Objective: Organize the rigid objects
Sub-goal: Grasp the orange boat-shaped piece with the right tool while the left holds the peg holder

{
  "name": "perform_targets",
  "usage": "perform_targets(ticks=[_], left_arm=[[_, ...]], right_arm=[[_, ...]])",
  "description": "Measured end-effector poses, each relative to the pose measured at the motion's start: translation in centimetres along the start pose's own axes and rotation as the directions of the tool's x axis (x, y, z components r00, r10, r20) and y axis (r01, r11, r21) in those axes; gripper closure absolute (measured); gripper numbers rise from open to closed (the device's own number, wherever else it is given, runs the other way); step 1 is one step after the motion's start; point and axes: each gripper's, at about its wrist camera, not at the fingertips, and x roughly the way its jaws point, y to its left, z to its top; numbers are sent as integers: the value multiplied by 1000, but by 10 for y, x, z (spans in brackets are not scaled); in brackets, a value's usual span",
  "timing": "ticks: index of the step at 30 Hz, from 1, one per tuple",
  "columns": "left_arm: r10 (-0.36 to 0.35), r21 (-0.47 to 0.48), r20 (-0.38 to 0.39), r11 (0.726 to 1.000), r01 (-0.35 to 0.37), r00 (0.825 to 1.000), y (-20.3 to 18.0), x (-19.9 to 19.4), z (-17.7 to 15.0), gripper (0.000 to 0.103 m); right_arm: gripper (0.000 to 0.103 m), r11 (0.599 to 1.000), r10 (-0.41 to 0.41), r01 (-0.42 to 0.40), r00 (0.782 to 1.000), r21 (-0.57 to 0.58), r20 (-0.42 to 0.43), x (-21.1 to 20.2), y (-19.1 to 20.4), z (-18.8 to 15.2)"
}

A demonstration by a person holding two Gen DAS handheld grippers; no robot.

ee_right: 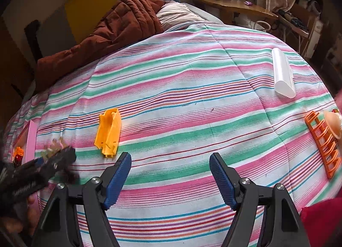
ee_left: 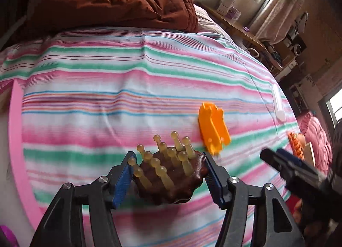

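The left tongs (ee_left: 168, 174) squeeze a brown brush with knobby yellow pegs (ee_left: 171, 174) between their blue pads, just above the striped bed cover (ee_left: 128, 88). An orange plastic piece (ee_left: 213, 129) lies on the bed just past the brush. The right tongs (ee_right: 171, 174) are wide open with nothing in them. Farther out, a white tube (ee_right: 282, 73) lies on the cover, and an orange rack (ee_right: 322, 140) sits at the right edge.

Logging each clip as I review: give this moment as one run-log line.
left hand-held gripper: shut on brown massage brush | right hand-held gripper: open, empty | yellow plastic piece: on striped sheet
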Motion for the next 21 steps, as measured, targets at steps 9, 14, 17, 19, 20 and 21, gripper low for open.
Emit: perform_targets(ticks=[9, 14, 17, 19, 20, 21], left_arm=[[1, 111, 37, 994, -5, 999, -9, -39, -40, 40], [-13, 110, 51, 994, 7, 999, -6, -51, -48, 40], [-22, 106, 69, 994, 15, 997, -3, -63, -53, 40], [-21, 111, 83, 994, 12, 996, -2, -71, -56, 40], [-21, 112, 89, 994, 11, 996, -1, -75, -57, 40], [-19, 114, 96, 993, 8, 995, -1, -79, -59, 40]], right_arm=[[28, 994, 102, -102, 995, -35, 0, 5, 19, -9], [30, 988, 144, -144, 990, -63, 4, 11, 42, 4], [32, 985, 148, -148, 989, -89, -12, 26, 62, 17], [36, 988, 105, -107, 994, -110, -21, 40, 73, 23], [43, 988, 87, -91, 996, -122, -32, 48, 78, 25], [49, 987, 73, -80, 996, -136, -57, 57, 82, 25]])
